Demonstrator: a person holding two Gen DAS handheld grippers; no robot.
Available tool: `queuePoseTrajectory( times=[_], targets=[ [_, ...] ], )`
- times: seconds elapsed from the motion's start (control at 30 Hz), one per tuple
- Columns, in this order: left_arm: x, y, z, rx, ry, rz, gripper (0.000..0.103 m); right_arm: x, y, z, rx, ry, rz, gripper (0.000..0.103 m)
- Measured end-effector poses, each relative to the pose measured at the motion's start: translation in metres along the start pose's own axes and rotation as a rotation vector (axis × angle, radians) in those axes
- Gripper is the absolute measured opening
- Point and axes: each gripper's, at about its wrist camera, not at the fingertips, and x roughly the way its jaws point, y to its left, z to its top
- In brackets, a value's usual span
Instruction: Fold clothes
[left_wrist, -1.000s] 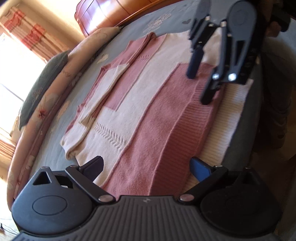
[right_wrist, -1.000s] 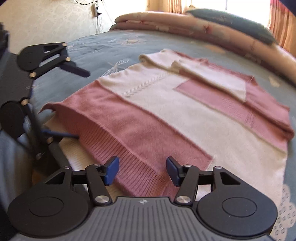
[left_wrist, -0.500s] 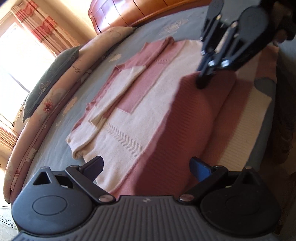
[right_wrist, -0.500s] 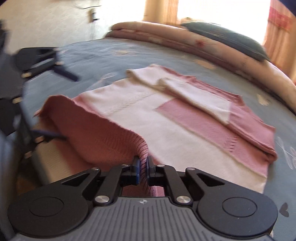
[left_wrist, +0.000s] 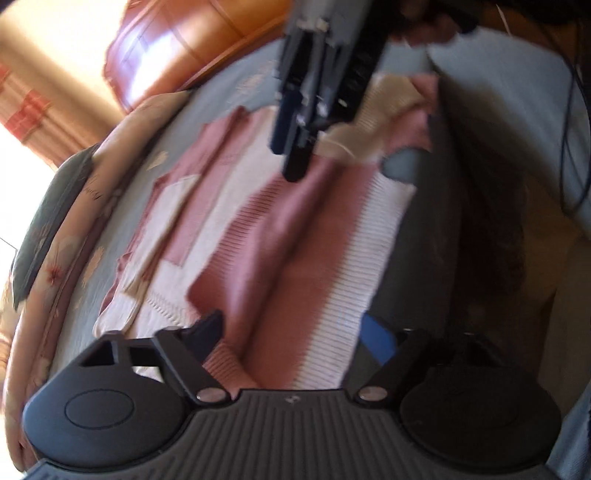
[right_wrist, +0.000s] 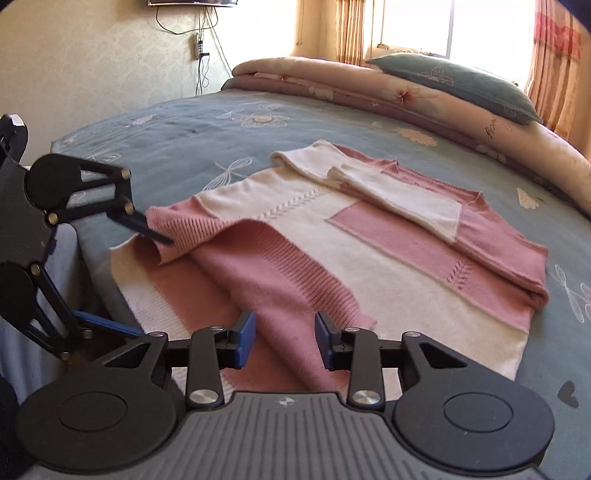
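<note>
Sweater (right_wrist: 369, 258) lengthwise, ribbed hem (right_wrist: 295, 258) toward tongs (right_wrist: 282, 341).

A pink and cream sweater (right_wrist: 332, 236) of soft, matt knit is seen, ribbed along its hem. The bedsheet (right_wrist: 192, 129) is smooth blue-grey printed cloth. The right gripper (right_wrist: 284, 339) is built of matt black plastic with bright metal rivets and blue pads (right_wrist: 245, 339). A glossy varnished wooden headboard (left_wrist: 192, 48) is shown.
</note>
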Motion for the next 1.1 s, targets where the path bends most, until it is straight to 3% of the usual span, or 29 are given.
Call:
queuePoseTrajectory(
  times=[0.2,0.27,0.33,0.4,0.63,0.67,0.73,0.87,0.9,0.97,1.0,1.07,1.1],
  targets=[
    [0.008,-0.010,0.006,0.068,-0.008,0.016,0.076,-0.003,0.008,-0.007,0.023,0.003,0.016,0.040],
    [0.011,-0.010,0.007,0.084,-0.003,0.053,0.067,-0.003,0.012,-0.007,0.010,0.003,0.037,0.040],
    [0.011,-0.005,0.009,0.059,0.002,0.050,0.061,-0.003,0.017,-0.007,-0.008,0.004,0.069,0.040],
    [0.010,-0.001,0.010,0.028,0.002,0.038,0.061,-0.001,0.023,-0.007,-0.030,0.008,0.097,0.040],
    [0.010,0.006,0.009,-0.042,0.003,0.034,0.062,0.031,0.069,-0.016,-0.230,0.100,0.053,0.038],
    [0.009,0.007,0.008,-0.049,0.001,0.033,0.062,0.036,0.075,-0.018,-0.258,0.113,0.046,0.034],
    [0.007,0.007,0.007,-0.054,-0.005,0.031,0.062,0.039,0.079,-0.016,-0.250,0.117,0.033,0.003],
    [0.007,0.001,0.007,-0.011,-0.006,0.012,0.060,0.023,0.073,-0.005,-0.201,0.042,0.010,0.002],
    [0.009,-0.001,0.007,0.000,0.003,0.013,0.057,0.018,0.072,-0.002,-0.199,0.030,0.008,0.002],
    [0.018,0.000,0.007,-0.009,0.042,0.020,0.032,0.009,0.071,0.002,-0.207,0.009,0.002,0.002],
    [0.022,0.003,0.007,-0.028,0.062,0.020,0.027,0.007,0.070,0.002,-0.209,0.011,0.005,0.003],
    [0.029,0.013,0.007,-0.103,0.091,0.003,0.010,0.006,0.067,0.002,-0.213,0.019,0.012,0.008],
    [0.031,0.018,0.007,-0.137,0.101,-0.004,0.007,0.009,0.068,0.001,-0.220,0.036,0.015,0.015]
  ],
)
